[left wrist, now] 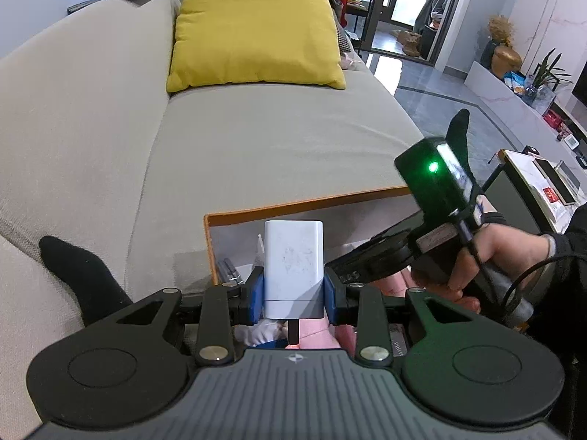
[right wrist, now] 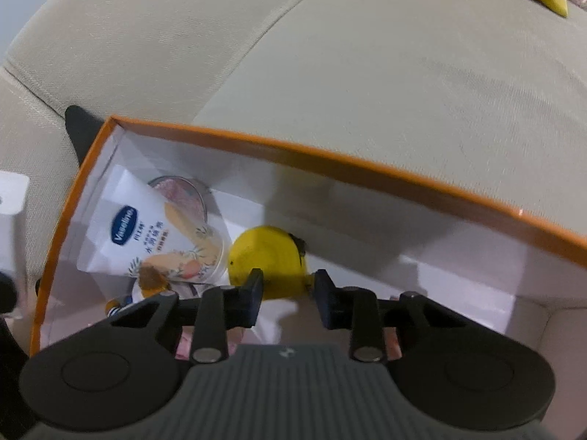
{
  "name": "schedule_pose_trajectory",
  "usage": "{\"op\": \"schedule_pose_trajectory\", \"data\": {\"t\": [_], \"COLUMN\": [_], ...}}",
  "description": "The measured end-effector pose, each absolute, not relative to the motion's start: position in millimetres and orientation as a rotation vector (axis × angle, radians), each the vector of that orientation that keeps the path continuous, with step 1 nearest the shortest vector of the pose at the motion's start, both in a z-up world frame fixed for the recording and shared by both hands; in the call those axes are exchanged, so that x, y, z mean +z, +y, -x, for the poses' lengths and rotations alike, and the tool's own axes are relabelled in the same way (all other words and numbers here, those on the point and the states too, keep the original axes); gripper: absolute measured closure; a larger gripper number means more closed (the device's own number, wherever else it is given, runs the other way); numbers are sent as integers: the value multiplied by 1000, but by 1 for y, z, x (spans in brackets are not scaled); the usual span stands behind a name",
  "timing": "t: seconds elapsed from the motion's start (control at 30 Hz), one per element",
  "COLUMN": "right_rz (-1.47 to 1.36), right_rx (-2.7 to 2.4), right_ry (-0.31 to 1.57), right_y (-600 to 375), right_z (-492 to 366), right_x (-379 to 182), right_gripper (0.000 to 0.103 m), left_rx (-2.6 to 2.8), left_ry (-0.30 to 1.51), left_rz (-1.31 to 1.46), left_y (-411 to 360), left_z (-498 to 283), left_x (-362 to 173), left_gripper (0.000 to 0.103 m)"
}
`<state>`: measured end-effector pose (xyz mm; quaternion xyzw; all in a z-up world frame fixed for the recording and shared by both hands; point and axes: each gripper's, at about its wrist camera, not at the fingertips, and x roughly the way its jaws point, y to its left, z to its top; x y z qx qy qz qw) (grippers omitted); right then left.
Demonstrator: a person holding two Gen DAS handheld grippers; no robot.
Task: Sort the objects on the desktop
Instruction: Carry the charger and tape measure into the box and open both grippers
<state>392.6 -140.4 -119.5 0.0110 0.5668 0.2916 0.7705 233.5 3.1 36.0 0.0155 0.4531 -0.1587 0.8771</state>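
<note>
My left gripper [left wrist: 293, 289] is shut on a white charger block [left wrist: 293, 256], blue pads pressing its two sides, over the left end of an orange-rimmed white box [left wrist: 312, 203] on the sofa. A hand [left wrist: 488, 253] holds the right gripper, which dips into that box from the right. In the right wrist view my right gripper [right wrist: 288, 286] hangs inside the box [right wrist: 330, 156], fingers apart just above a round yellow tape measure [right wrist: 271, 253] that reaches past the left finger. The pads do not press on it. A Vaseline tube [right wrist: 154, 231] lies to its left, over a round mirror [right wrist: 183, 190].
The box rests on a beige sofa seat [left wrist: 275, 139] with a yellow cushion [left wrist: 253, 29] at the far end. A black sock [left wrist: 80, 271] lies on the sofa left of the box. A side table [left wrist: 543, 179] with books stands at the right.
</note>
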Motion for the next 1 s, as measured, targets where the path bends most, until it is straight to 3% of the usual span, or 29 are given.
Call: {"op": "schedule_pose_trajectory", "data": {"t": [0.13, 0.2, 0.47, 0.7, 1.0], "right_rz": [-65, -57, 66, 127, 196], "right_rx": [678, 690, 609, 628, 690], "right_ry": [1233, 1243, 1133, 1094, 1072], "right_y": [-136, -134, -156, -164, -154], "right_z": [-379, -386, -369, -364, -364], "right_x": [-124, -124, -93, -93, -101], "right_gripper": [70, 77, 75, 75, 76], "left_rx": [-356, -360, -288, -194, -84], "left_ry": [962, 978, 1066, 1209, 1249], "left_rz": [-32, -41, -72, -79, -197], "left_y": [-9, -17, -45, -58, -68], "left_z": [-242, -248, -286, -314, -326], "left_x": [36, 33, 6, -30, -46], "left_gripper": [66, 66, 66, 67, 67]}}
